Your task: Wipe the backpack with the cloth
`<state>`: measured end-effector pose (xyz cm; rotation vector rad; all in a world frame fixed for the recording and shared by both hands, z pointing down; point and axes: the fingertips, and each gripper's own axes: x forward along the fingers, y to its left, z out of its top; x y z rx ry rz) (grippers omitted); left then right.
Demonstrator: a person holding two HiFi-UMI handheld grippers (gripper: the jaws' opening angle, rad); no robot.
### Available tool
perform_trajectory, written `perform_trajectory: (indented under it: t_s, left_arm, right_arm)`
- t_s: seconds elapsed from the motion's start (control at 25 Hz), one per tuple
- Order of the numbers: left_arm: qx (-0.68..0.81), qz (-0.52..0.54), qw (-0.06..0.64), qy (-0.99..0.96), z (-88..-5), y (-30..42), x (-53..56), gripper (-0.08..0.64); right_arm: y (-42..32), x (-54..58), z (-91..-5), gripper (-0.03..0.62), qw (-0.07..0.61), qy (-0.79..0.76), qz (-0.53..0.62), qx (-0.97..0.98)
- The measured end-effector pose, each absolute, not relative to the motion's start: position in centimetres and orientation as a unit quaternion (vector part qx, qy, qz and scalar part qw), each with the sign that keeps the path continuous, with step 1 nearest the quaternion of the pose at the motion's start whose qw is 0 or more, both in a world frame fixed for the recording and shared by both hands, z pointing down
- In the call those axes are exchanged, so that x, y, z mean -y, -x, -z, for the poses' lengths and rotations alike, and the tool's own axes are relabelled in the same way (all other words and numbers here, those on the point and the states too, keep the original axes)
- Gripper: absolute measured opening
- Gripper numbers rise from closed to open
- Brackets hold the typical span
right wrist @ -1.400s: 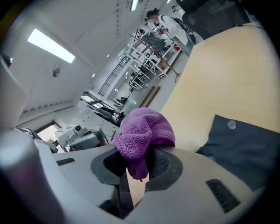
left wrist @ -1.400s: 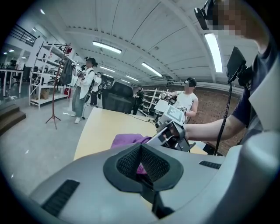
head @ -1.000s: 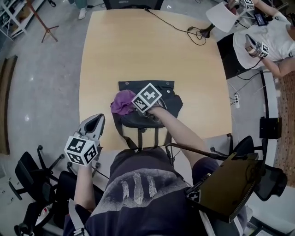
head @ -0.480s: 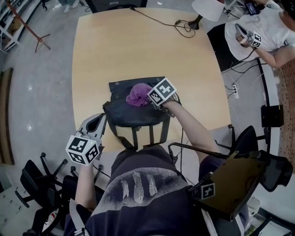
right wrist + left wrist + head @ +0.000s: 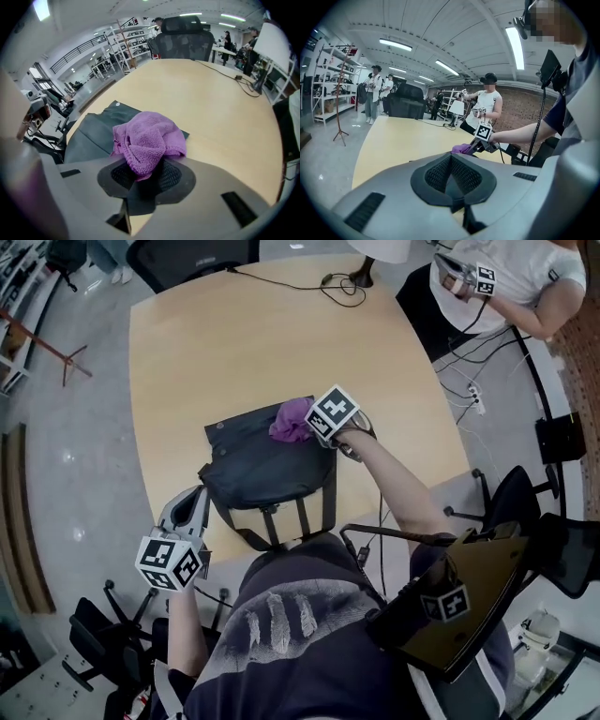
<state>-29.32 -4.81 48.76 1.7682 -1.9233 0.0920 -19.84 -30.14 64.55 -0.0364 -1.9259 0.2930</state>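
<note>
A dark backpack (image 5: pixel 255 465) lies flat on the wooden table (image 5: pixel 234 343), its straps hanging over the near edge. A purple cloth (image 5: pixel 292 419) rests on its far right corner. My right gripper (image 5: pixel 315 424) is shut on the cloth; in the right gripper view the cloth (image 5: pixel 147 137) bunches out of the shut gripper (image 5: pixel 143 174) above the backpack (image 5: pixel 89 138). My left gripper (image 5: pixel 190 508) hovers beyond the table's near left edge, beside the backpack's corner. Its jaws are shut with nothing between them (image 5: pixel 453 180). From there the cloth (image 5: pixel 462 148) shows far ahead.
A black cable (image 5: pixel 336 283) lies at the table's far end. Another person (image 5: pixel 511 277) holding grippers sits at the far right. Office chairs stand behind the table (image 5: pixel 187 253) and at my lower left (image 5: pixel 98 643). A black tablet (image 5: pixel 459 607) hangs at my right hip.
My right gripper has dragged the purple cloth across the backpack from its left side to its far right corner. The left gripper has stayed by the near left edge.
</note>
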Motion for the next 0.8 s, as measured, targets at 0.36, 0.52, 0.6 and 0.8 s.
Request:
perform_trajectory:
  t_s: [0.36,0.52,0.6,0.8]
  left_arm:
    - [0.691,-0.043,0.250,-0.677,-47.8,28.7,6.7,0.006]
    - [0.675,-0.042,0.255,-0.691,-48.3,28.1,7.4,0.006]
    - [0.669,-0.044,0.258,-0.696,-48.4,27.4,7.7,0.006]
    - [0.655,-0.053,0.239,-0.715,-47.3,26.9,8.5,0.006]
  right_arm:
    - [12.5,37.9,-61.6,0.092,0.558,-0.110,-0.066,0.820]
    - [10.3,36.8,-61.2,0.092,0.575,-0.125,-0.069,0.805]
    - [10.0,34.3,-62.1,0.092,0.593,-0.110,-0.071,0.794]
    - [13.3,29.2,-62.9,0.092,0.568,-0.073,-0.038,0.819]
